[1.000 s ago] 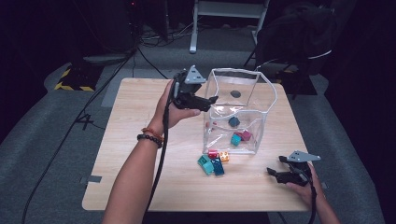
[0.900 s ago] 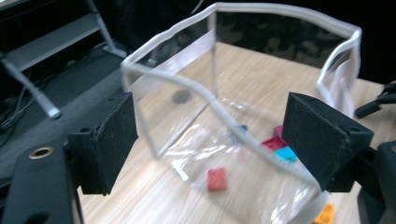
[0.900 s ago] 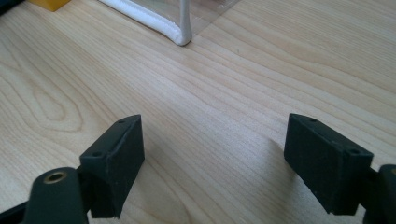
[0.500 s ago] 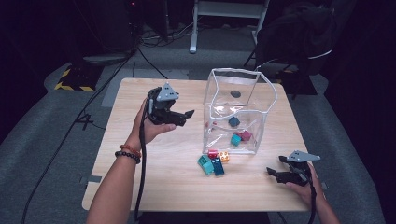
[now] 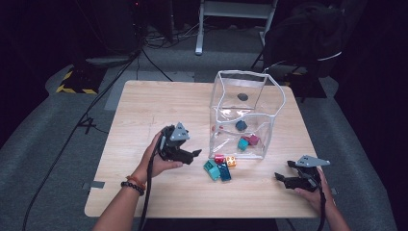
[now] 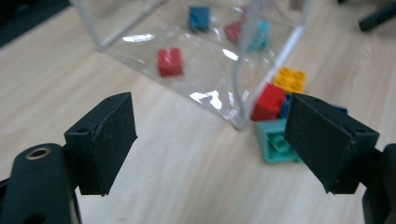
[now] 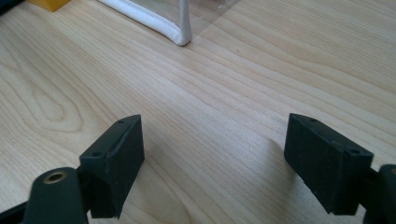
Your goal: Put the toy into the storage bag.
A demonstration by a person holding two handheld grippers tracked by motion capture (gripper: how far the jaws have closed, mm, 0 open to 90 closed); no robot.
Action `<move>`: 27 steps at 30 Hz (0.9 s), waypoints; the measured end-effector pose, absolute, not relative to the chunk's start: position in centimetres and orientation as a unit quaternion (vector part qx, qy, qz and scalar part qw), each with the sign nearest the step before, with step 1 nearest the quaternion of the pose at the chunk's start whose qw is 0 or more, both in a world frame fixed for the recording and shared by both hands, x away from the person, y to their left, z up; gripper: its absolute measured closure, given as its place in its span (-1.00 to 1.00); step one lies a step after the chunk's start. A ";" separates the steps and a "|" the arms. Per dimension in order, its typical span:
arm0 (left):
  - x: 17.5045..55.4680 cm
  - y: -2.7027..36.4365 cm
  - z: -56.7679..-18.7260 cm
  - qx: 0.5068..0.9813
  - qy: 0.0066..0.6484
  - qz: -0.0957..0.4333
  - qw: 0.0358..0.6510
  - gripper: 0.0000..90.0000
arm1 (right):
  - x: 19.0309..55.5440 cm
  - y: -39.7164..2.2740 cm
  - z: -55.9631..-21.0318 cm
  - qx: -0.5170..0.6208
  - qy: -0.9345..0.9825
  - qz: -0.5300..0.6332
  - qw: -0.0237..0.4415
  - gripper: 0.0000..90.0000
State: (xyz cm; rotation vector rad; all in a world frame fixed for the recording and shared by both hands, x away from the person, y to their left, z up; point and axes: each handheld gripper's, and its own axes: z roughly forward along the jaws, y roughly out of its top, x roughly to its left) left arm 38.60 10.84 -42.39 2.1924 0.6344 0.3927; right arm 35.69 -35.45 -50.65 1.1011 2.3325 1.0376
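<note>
Here we are holding the left claw (image 5: 196, 155) wide and empty, facing loose bricks (image 5: 219, 168) beside the clear box (image 5: 250, 108); right claw (image 5: 280, 177) resting wide on the worktop (image 5: 159, 103).

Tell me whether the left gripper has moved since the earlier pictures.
Yes. In the high view the left gripper, jaws open and empty, has come away from the clear box rim, down and toward the person, and now sits low beside the loose bricks on the table.

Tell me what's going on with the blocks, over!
Left gripper open, empty, low by loose blocks. Right gripper open, empty, resting on table. Box wall close behind the blocks.
</note>
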 end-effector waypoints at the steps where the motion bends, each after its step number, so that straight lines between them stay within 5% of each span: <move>1: 38.2 10.6 -42.9 0.868 0.246 0.149 0.404 -0.60 | 35.7 -35.4 -50.7 0.389 0.825 0.367 0.180 -0.55; 13: 33.9 7.4 -46.9 0.890 0.203 0.102 0.396 -0.44 | 35.7 -35.4 -50.7 0.390 0.825 0.367 0.181 -0.55; 27: 33.4 4.2 -48.7 0.899 0.211 0.095 0.373 -0.17 | 35.7 -35.4 -50.7 0.391 0.825 0.366 0.181 -0.56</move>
